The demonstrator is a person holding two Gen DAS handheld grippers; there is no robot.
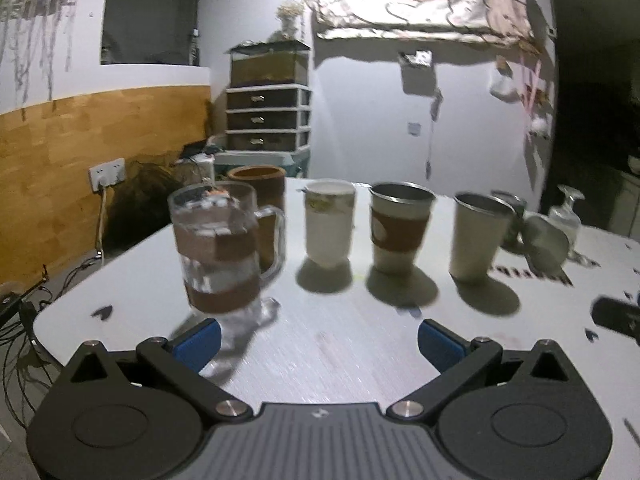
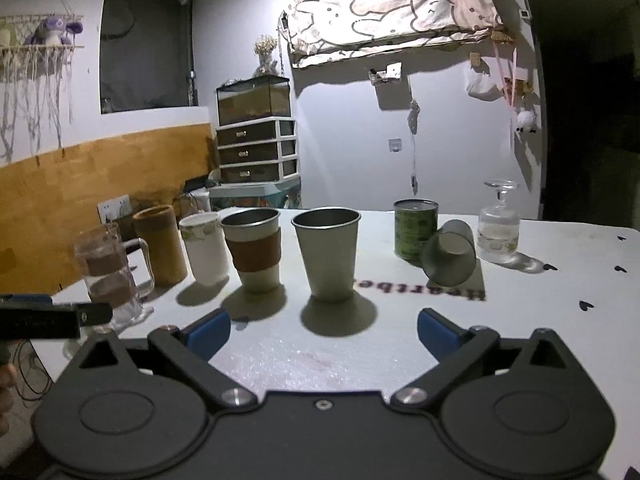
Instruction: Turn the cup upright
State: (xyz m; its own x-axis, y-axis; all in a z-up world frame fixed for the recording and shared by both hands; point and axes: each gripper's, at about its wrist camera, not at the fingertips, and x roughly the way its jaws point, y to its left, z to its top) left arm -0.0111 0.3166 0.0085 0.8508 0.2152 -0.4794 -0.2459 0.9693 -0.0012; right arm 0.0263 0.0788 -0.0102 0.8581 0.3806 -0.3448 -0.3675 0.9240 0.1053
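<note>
A dark tumbler lies on its side on the white table, leaning against a green can; it also shows in the left wrist view. A footed clear glass stands upside down to its right. Upright in a row stand a steel cup, a sleeved cup, a white cup, a brown cylinder and a glass mug. My right gripper is open and empty in front of the steel cup. My left gripper is open and empty beside the glass mug.
The left gripper's body shows at the left edge of the right wrist view. A drawer unit stands behind the table. A wall socket and cables are off the table's left edge. A dark object lies at the right.
</note>
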